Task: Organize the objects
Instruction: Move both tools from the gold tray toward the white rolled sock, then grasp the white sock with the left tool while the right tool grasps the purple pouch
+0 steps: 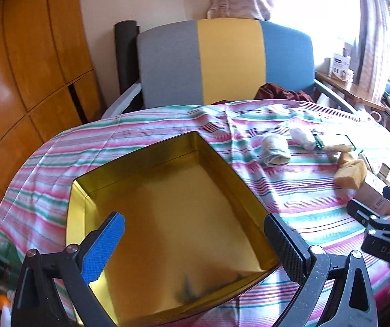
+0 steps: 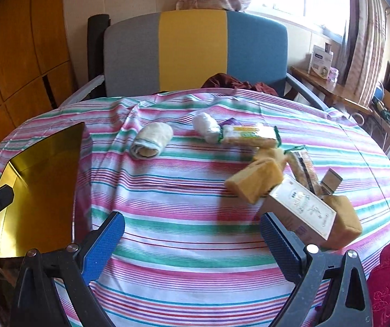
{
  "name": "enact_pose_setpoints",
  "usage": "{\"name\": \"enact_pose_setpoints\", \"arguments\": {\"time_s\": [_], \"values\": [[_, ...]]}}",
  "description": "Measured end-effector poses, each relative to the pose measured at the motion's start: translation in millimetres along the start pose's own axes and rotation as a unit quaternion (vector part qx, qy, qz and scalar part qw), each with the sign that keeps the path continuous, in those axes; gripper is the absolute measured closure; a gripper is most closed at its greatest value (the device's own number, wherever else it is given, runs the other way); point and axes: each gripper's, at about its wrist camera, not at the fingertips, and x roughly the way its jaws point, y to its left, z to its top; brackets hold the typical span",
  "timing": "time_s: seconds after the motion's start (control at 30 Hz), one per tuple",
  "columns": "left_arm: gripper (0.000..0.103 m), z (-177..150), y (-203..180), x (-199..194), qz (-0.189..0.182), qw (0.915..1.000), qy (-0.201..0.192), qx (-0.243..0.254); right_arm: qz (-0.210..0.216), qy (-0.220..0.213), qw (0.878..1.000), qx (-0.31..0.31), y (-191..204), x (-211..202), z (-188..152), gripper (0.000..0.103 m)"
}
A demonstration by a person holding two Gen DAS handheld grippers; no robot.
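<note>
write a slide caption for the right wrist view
Open right tongs hover over the striped tablecloth, near a beige carton and foam blocks.

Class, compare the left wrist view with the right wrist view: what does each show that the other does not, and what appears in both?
Only the left wrist view shows the gold tin whole, its inside empty, framed by the open left gripper.

Only the right wrist view shows the pile clearly: the printed carton leaning on a tan block, and the open right gripper over bare striped cloth.

Both show the rolled towel, the white bundle and the three-colour chair.
</note>
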Motion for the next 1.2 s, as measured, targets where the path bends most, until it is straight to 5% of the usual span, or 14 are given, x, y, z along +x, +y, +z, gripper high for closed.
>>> {"name": "enact_pose_setpoints", "arguments": {"time_s": [0.37, 0.63, 0.87, 1.2], "values": [[0.000, 33, -36, 21, -0.087, 0.9944, 0.017, 0.058, 0.000, 0.033, 0.996, 0.086, -82, -2, 4, 0.001], [0.003, 65, -65, 56, -0.105, 0.9902, 0.036, 0.085, 0.024, 0.014, 0.994, 0.103, -126, -9, 8, 0.001], [0.017, 93, -95, 117, -0.136, 0.9837, 0.087, 0.080, 0.114, -0.008, 0.977, 0.182, -151, -7, 8, 0.001], [0.018, 113, -130, 194, -0.120, 0.9802, 0.135, 0.080, 0.137, -0.023, 0.960, 0.243, -167, -9, 5, 0.001]]}}
